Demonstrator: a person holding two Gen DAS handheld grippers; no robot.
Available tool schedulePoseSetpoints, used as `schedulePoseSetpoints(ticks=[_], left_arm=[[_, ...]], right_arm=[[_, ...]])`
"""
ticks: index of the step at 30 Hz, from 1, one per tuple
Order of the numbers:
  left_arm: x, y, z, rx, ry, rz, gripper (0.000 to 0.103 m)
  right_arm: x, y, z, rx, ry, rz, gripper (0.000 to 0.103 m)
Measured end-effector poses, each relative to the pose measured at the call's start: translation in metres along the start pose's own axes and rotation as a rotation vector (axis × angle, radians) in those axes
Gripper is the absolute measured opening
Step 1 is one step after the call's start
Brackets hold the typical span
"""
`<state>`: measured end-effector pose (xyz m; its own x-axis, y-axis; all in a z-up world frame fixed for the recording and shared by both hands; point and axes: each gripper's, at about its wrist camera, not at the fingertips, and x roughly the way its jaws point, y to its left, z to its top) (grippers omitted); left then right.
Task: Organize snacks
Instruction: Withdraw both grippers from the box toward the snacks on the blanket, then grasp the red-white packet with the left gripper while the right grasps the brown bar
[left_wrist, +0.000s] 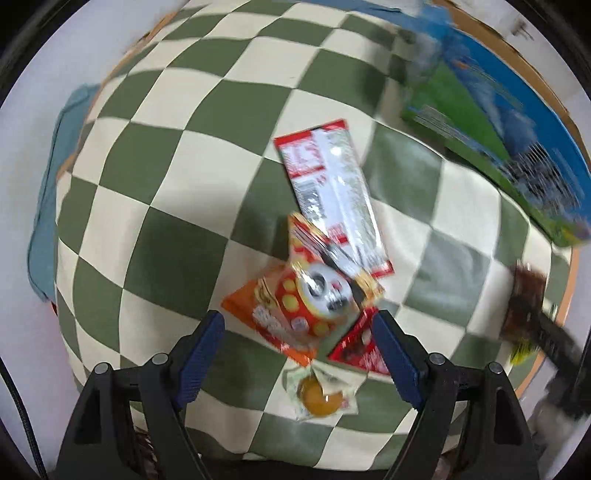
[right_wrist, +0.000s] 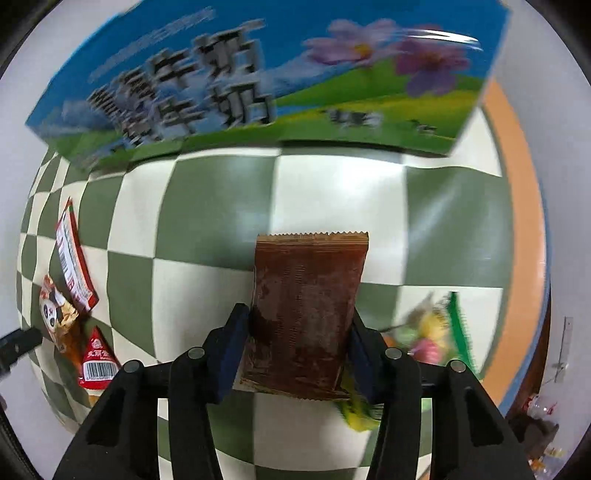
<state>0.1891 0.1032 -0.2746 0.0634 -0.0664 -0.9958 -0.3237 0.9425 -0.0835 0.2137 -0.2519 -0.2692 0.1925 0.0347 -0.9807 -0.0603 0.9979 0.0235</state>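
My right gripper (right_wrist: 299, 332) is shut on a brown snack packet (right_wrist: 306, 295) and holds it above the checkered cloth, in front of the blue-and-green milk box (right_wrist: 258, 85). In the left wrist view that packet (left_wrist: 524, 302) shows at the far right. My left gripper (left_wrist: 299, 325) is open above a pile of snacks: a panda packet (left_wrist: 325, 288), an orange packet (left_wrist: 266, 317), a red packet (left_wrist: 365, 350), a long red-and-white packet (left_wrist: 332, 192) and a small clear packet with a yellow snack (left_wrist: 319, 395). The pile also shows at the left of the right wrist view (right_wrist: 70, 295).
The green-and-cream checkered cloth (left_wrist: 166, 206) covers a round table with an orange rim (right_wrist: 517, 206). The milk box (left_wrist: 509, 129) stands at the far side. Colourful packets (right_wrist: 436, 332) lie just right of my right gripper. A blue cloth (left_wrist: 55, 184) hangs at the left.
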Motion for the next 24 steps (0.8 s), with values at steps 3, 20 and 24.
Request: schedulePoseSetpoints(ticks=[3, 20, 24], left_arm=[[0.013, 0.006, 0.021, -0.084, 0.048, -0.028, 0.082], [0.064, -0.09, 0.057, 0.209, 0.099, -0.012, 0.056], [0.075, -0.108, 0.036, 0.251, 0.152, -0.053, 0.067]], right_arm=[[0.001, 0.009, -0.002, -0.002, 0.004, 0.033, 0.053], [0.013, 0.004, 0.012, 0.091, 0.035, 0.147, 0.058], [0.018, 0.022, 0.017, 0.055, 0.041, 0.109, 0.058]])
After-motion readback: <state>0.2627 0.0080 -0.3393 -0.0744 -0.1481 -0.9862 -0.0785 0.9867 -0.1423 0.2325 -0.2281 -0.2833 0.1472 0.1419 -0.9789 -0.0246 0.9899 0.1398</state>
